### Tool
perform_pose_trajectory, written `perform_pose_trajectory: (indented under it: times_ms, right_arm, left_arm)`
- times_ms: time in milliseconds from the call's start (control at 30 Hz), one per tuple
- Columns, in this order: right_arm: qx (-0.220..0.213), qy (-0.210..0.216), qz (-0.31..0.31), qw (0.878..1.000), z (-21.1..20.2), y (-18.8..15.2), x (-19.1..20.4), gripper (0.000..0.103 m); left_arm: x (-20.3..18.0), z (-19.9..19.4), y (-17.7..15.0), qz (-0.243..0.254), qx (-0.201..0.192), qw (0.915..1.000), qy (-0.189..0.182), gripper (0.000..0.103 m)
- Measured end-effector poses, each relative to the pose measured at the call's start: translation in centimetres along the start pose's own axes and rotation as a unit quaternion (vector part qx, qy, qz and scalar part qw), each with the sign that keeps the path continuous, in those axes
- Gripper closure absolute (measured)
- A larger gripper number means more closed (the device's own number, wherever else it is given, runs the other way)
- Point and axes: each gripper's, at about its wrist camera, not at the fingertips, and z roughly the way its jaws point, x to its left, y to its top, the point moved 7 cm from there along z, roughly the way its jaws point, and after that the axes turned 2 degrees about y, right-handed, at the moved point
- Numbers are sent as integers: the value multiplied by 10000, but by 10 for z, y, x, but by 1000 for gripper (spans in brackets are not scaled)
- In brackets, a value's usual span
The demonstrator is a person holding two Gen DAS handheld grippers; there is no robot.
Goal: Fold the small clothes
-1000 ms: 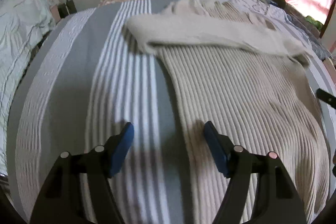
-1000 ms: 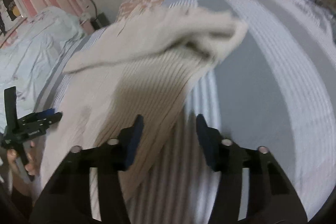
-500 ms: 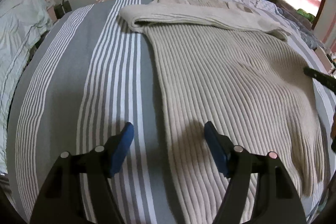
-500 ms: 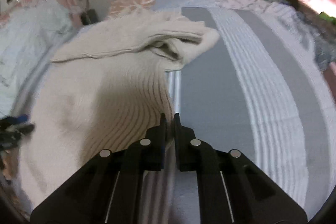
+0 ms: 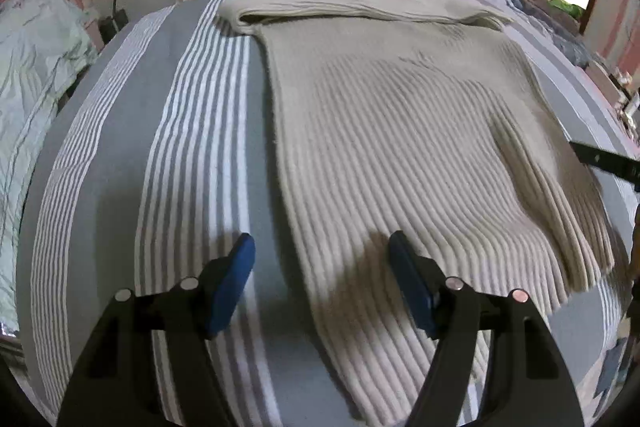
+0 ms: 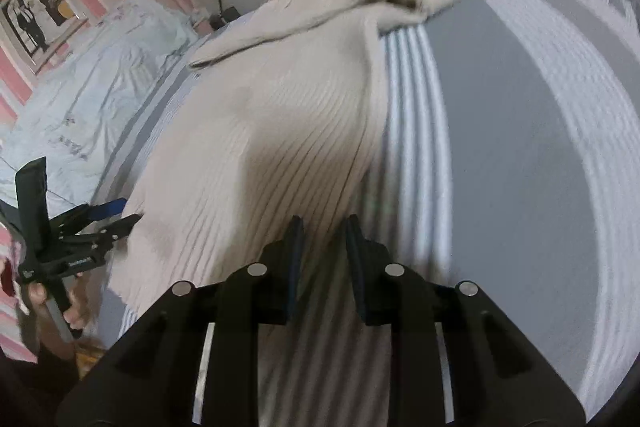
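On the striped bed cover (image 5: 120,187), spread ribs-lengthwise, a cream ribbed sweater (image 5: 400,131), both sleeves folded across its far end into a bulky band. Over the sweater's near left edge, the left hand-held gripper (image 5: 320,259), jaws wide apart, nothing between them, one blue pad above the cover and the other above the knit. At the sweater's near right edge, the right hand-held gripper (image 6: 322,231), jaws parted by a narrow gap; hard to tell through the blur whether any knit sits between them, though the edge passes just beside the left pad and seems free.

Likely next: pinching both near corners of the hem and carrying them toward the sleeve band. Risks, judged from here:
- Uneven grip. With one gripper straddling the edge and the other possibly off it, one corner lifted alone, skewing the fold.
- Thick, stretchy knit. Only the top layer caught, the layers separating and sagging.
- Cover pinched together with the sweater, dragging the whole garment.
- Loose sleeve band beyond the sweater's body disturbed by a hasty pull, undoing the fold.
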Motion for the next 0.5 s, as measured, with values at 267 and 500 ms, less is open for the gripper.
perform_pose_trajectory:
  times_ms: [267,500]
  right_arm:
    - [-284,-1012,-781,9914,-4,2,19,96]
    - [-523,-2024,-986,9729,-47,11,-8,100]
  left_arm:
    - [-8,-4,-15,-95,-33,9999,-13,33]
    - [-8,-16,-29,-40,-94,9999,119,29]
